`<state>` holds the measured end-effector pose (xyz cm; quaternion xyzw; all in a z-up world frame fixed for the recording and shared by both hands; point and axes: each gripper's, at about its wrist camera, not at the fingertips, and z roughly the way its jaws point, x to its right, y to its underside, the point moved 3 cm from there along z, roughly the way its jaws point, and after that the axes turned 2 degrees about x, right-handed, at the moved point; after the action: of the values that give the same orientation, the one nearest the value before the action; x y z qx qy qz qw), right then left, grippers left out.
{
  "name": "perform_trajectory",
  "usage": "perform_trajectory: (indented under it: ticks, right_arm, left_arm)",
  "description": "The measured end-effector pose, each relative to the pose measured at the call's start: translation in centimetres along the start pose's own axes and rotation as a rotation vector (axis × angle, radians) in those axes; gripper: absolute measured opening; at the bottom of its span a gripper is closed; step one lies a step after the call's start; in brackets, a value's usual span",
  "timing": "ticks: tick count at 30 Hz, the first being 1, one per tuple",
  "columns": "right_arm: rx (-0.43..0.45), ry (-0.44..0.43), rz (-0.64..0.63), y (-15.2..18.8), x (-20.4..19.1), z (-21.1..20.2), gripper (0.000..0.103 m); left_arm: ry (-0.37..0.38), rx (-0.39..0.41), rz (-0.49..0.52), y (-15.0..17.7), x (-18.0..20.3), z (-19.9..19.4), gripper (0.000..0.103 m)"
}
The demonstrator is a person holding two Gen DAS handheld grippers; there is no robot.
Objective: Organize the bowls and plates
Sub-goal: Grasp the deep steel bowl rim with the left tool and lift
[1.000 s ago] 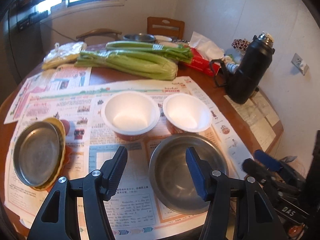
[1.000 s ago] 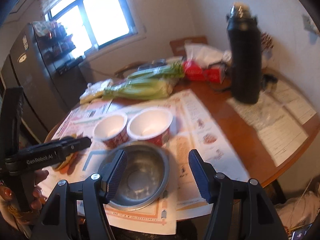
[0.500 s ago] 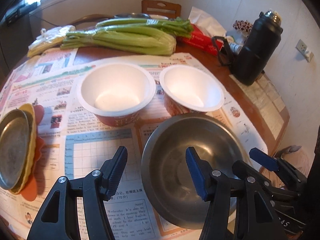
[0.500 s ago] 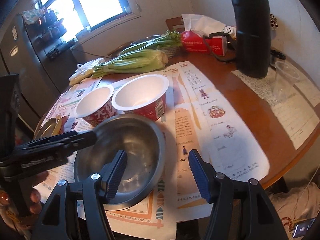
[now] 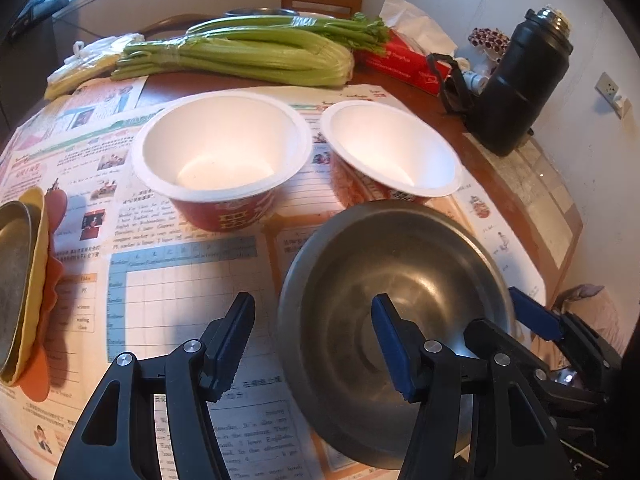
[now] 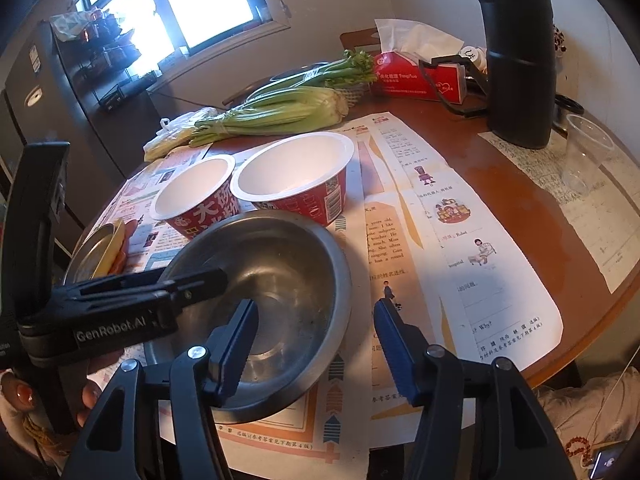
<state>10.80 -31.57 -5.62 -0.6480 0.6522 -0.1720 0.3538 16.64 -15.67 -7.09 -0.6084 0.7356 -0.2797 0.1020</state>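
Change: both my tools came down close to the metal bowl.
Left tool: gapped across the bowl's rim, not squeezing.
Right tool: had just been closing across the rim, holding nothing.
Meaning: I was about to lift it.

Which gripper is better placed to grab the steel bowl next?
It's close: both straddle the steel bowl rim. Probably the right gripper; its jaws have just been closing across the rim, with clear newspaper beside it. The left gripper spans the opposite rim, open too.
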Motion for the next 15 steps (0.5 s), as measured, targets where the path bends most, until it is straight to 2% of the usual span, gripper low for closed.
perform_trajectory:
  ticks: [15]
  right_arm:
    - [-0.014,-0.018,-0.069,0.7,-1.5,0.9,0.052]
  left_arm:
    - [0.013,-0.021,-0.019,0.6,0.4,0.7,0.062]
